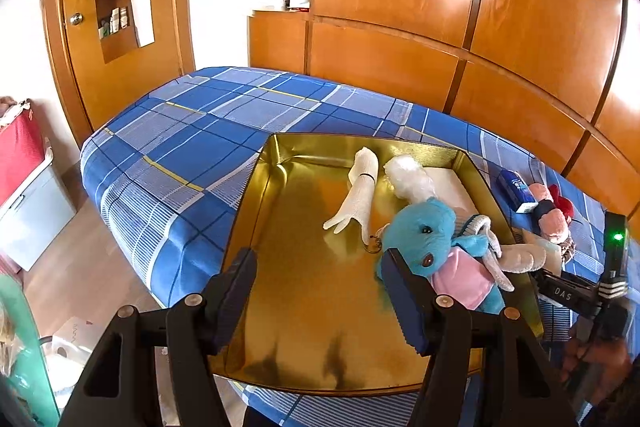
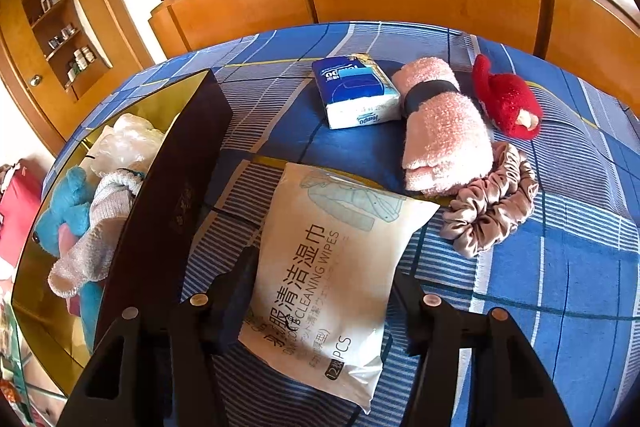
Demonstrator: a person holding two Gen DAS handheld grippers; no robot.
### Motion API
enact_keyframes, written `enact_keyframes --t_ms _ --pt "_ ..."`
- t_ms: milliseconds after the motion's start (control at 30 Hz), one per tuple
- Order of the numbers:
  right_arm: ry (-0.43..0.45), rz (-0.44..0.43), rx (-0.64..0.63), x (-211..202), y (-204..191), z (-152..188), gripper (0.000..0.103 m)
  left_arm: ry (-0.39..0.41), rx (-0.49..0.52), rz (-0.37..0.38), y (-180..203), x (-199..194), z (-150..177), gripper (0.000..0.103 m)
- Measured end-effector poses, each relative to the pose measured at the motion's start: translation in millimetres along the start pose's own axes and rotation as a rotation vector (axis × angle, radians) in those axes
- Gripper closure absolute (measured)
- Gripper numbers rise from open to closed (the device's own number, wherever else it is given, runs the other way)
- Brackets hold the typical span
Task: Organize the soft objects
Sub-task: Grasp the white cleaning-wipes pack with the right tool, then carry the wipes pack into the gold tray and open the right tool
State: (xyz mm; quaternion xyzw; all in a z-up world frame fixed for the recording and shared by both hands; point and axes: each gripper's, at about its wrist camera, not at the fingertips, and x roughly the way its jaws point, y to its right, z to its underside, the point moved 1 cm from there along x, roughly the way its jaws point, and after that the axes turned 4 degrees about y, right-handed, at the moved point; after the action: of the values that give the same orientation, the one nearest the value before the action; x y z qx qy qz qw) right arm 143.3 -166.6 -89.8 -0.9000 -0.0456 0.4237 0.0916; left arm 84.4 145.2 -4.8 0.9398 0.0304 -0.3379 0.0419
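A gold tray (image 1: pixel 280 195) lies on the bed and holds a white glove (image 1: pixel 360 195), a white plastic bundle (image 1: pixel 412 175), a blue plush toy (image 1: pixel 436 247) and a beige plush (image 1: pixel 516 259). My left gripper (image 1: pixel 320 291) is open above the tray, its right finger beside the blue plush. My right gripper (image 2: pixel 324 303) is open around a white pack of cleaning wipes (image 2: pixel 332 267) lying on the bed. Beyond the pack lie a tissue pack (image 2: pixel 356 91), a rolled pink towel (image 2: pixel 444 123), a red plush (image 2: pixel 508 103) and a satin scrunchie (image 2: pixel 488 203). The tray (image 2: pixel 168 187) shows at left.
The bed has a blue plaid cover (image 1: pixel 192 131). Wooden wardrobe panels (image 1: pixel 480 27) stand behind it. A door with shelves (image 1: pixel 112 7) is at the far left. A red-topped bin (image 1: pixel 24 179) stands on the floor left of the bed.
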Motion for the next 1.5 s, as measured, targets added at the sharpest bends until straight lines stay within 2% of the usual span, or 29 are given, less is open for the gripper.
enact_keyframes --t_ms 233,467,633,800,1033,1167,1333,1500 --pt "-0.002 0.017 0.031 -15 4 -7 0.048 -0.002 -0.009 -0.008 -4 0 2 0.037" --pt "0.079 -0.024 0.046 -54 1 -28 0.048 0.0 -0.009 -0.007 -6 0 0 0.037" --pt "0.119 -0.102 -0.021 -77 -32 -46 0.048 0.012 -0.025 -0.007 -12 -4 -3 0.037" --pt "0.113 -0.206 -0.143 -86 -91 -61 0.048 0.043 -0.075 -0.038 -35 -13 -10 0.037" --pt "0.03 -0.335 -0.306 -63 -183 -76 0.048 0.044 -0.157 -0.099 -76 -15 -9 0.038" --pt "-0.047 -0.33 -0.341 -28 -225 -79 0.048 0.039 -0.178 -0.105 -88 -14 -5 0.037" --pt "-0.119 -0.302 -0.324 15 -255 -81 0.048 0.022 -0.202 -0.11 -99 -9 1 0.037" --pt "-0.169 -0.281 -0.374 38 -279 -71 0.048 -0.001 -0.225 -0.115 -108 -3 6 0.037"
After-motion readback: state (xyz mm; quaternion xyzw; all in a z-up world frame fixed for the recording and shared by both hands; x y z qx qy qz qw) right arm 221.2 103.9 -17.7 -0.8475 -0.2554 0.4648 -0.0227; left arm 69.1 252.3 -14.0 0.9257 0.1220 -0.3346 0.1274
